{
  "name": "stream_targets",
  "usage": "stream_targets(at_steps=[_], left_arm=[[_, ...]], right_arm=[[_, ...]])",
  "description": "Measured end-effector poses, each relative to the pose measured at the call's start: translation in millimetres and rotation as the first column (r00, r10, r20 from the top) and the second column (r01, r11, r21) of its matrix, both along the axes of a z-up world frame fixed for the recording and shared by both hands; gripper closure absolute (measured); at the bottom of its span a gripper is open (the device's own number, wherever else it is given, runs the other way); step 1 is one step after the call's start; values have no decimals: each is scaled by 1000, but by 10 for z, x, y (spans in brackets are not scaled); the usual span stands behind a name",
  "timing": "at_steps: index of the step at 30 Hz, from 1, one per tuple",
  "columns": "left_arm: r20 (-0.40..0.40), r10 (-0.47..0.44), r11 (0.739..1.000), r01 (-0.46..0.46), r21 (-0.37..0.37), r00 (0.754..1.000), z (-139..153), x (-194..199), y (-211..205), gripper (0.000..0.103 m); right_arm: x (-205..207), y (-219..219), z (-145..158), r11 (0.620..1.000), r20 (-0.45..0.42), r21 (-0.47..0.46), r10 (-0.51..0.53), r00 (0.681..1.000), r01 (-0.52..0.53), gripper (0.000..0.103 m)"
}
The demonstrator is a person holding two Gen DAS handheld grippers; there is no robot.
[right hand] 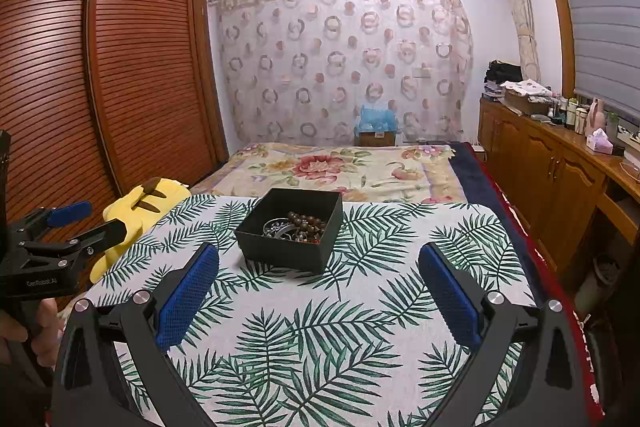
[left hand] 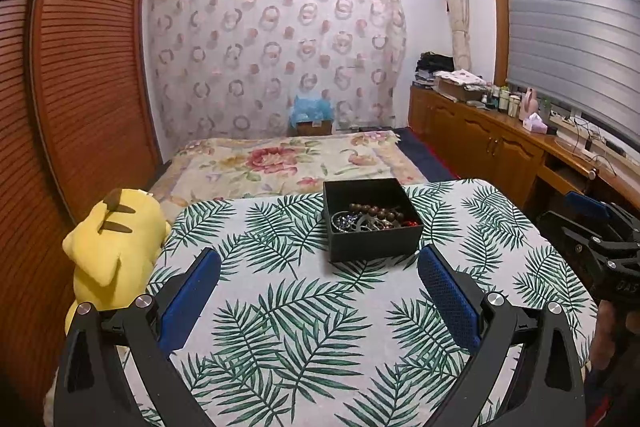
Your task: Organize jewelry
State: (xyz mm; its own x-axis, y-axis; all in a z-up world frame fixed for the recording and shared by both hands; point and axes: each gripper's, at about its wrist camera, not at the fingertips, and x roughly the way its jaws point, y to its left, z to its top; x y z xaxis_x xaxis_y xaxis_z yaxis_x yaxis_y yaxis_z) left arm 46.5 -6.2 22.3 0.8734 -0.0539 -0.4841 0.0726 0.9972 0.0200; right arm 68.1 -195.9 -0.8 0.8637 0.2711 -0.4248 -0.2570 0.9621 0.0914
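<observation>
A black open box (left hand: 376,241) stands on the palm-leaf tablecloth (left hand: 280,307) at the far middle of the table. It holds a brown wooden bead bracelet (left hand: 376,211), silvery chains (left hand: 348,221) and something red. My left gripper (left hand: 320,259) is open and empty, just short of the box. In the right wrist view the box (right hand: 286,251) sits ahead and a little left, with the beads (right hand: 306,221) inside. My right gripper (right hand: 318,259) is open and empty, short of the box. Each gripper shows in the other's view, the right one (left hand: 592,223) and the left one (right hand: 80,223).
A yellow plush toy (left hand: 112,251) leans at the table's left edge. A bed with a floral blanket (left hand: 280,159) lies beyond the table. A slatted wooden wardrobe (left hand: 80,67) is at the left, a wooden cabinet (left hand: 480,131) with bottles at the right.
</observation>
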Motion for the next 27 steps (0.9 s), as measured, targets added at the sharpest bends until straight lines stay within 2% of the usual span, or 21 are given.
stream_targets(at_steps=[27], left_arm=[[12,-5,1000,5,-7,1000,53,-54,-39,8]], right_arm=[[-14,52,20,1000,4,8,3,1000,-3,2]])
